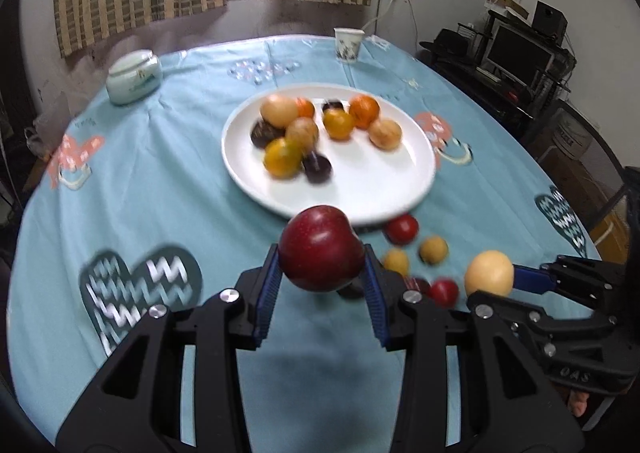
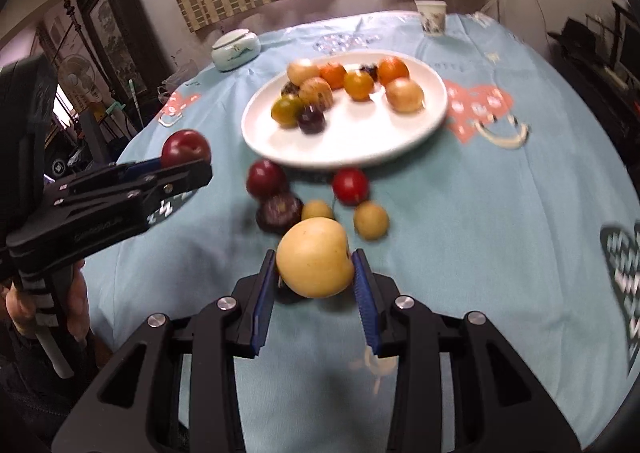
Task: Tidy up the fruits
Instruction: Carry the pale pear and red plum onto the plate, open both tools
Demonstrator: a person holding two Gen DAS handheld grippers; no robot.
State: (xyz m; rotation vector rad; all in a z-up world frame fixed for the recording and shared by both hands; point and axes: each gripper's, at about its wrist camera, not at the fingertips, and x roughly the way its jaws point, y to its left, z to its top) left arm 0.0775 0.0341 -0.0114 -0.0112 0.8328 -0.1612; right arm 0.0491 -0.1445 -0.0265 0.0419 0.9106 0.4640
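Note:
My left gripper [image 1: 322, 273] is shut on a dark red apple [image 1: 320, 247], held above the blue tablecloth just short of the white plate [image 1: 360, 189]. That apple [image 2: 186, 147] and the left gripper [image 2: 188, 169] also appear at the left of the right wrist view. My right gripper [image 2: 316, 273] is shut on a pale yellow apple [image 2: 314, 257], which shows in the left wrist view as a yellow apple [image 1: 489, 273] at the right. The plate [image 2: 360, 141] carries several oranges, yellow fruits and dark plums. Loose red, yellow and dark fruits [image 2: 350, 185] lie between the plate and the grippers.
A white-green lidded jar [image 1: 134, 77] sits at the back left of the round table and a patterned paper cup [image 1: 348, 43] at the back. A desk with a monitor [image 1: 516, 53] stands to the right. A hand [image 2: 76, 305] grips the left tool's handle.

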